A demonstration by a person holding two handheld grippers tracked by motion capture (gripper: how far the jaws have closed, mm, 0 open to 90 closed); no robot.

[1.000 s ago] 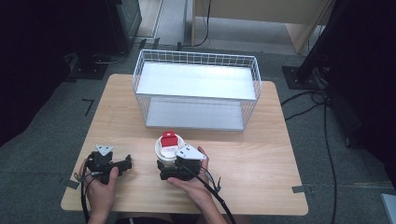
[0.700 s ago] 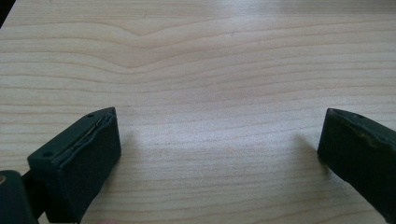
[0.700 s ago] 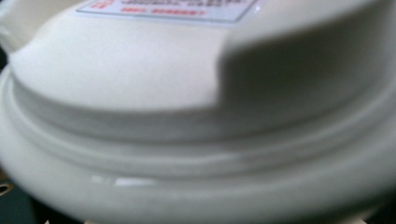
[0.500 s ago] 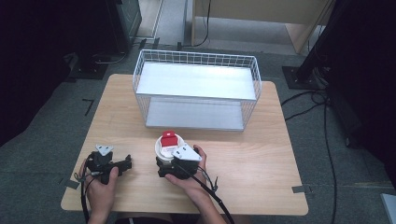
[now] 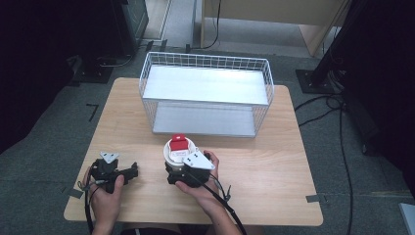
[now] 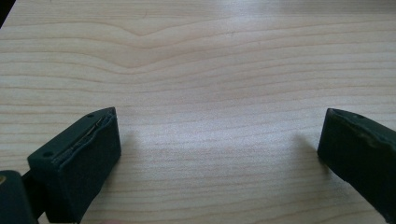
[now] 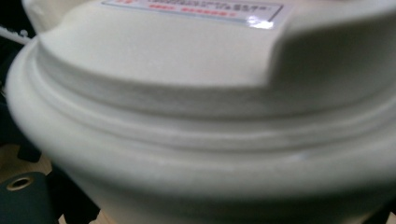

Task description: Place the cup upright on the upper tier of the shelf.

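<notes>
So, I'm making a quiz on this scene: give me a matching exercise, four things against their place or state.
Things:
1. wire basket
2. white tub
3. left tongs
4. right tongs

Place or state:
A. jaws spread wide over bare wood
B. at the table's far side, holding nothing
C. pressed up against the tub, near front edge
D. red piece on top, in front of the basket

Pairs: 1-B, 2-D, 3-A, 4-C
</notes>
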